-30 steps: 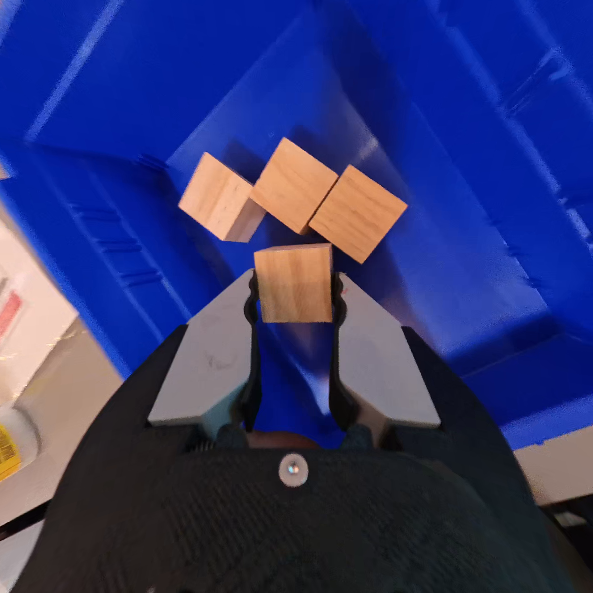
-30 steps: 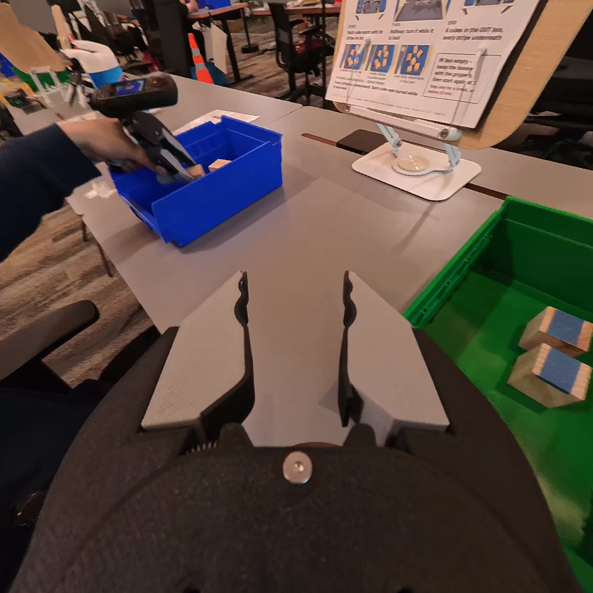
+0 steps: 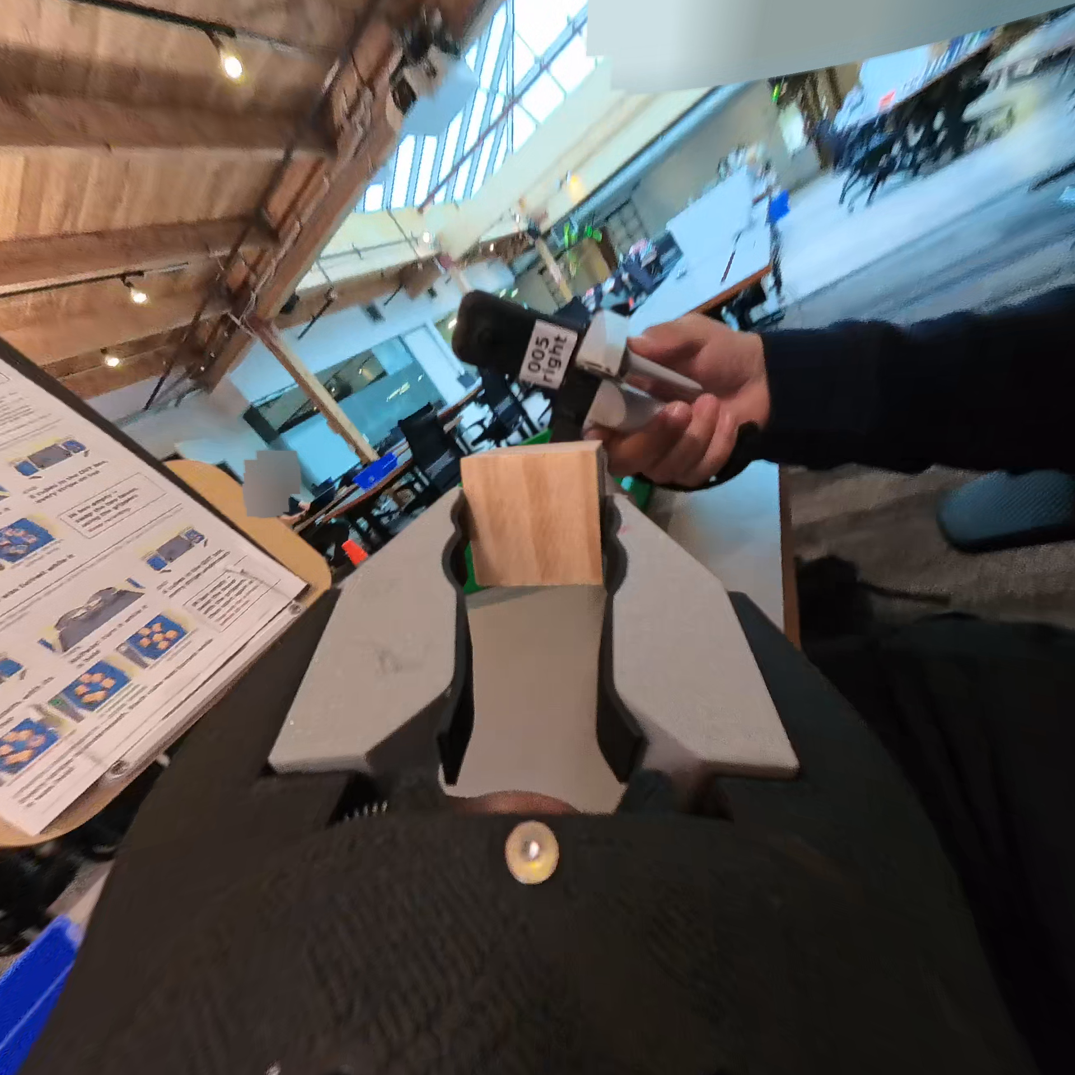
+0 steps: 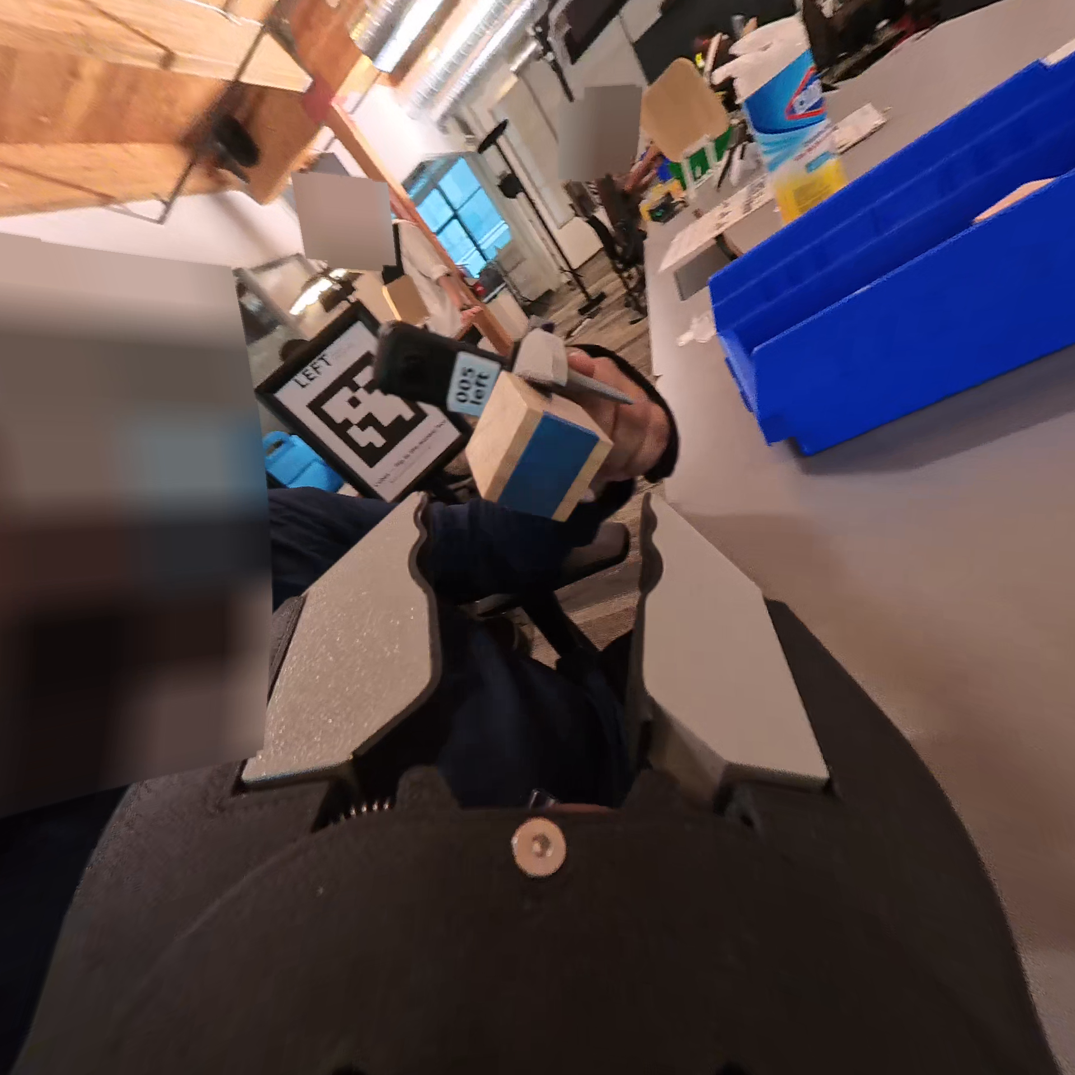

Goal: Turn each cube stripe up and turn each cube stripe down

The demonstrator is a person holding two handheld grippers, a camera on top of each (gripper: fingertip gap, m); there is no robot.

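Aloft, clear of the bench [image 4: 872,523], the left claw [image 3: 532,518] clamps 1 wooden cube [image 3: 532,518] between its 2 grey fingers [image 3: 395,628], so the cube hangs in the air between our 2 claws. Seen from the left wrist, the cube presents a plain wood face. Seen from the right wrist, the same cube [image 4: 538,459] shows its blue stripe [image 4: 550,462], turned toward the right claw [image 4: 532,523]. We hold the right claw wide apart and empty, near the cube yet not touching it. A hand [image 3: 692,401] in a dark sleeve [image 3: 919,384] grips the right claw's handle. A blue bin [image 4: 907,326] stands on the bench behind the cube, and a printed instruction sheet [image 3: 110,582] on its stand lies at the left wrist view's left edge.
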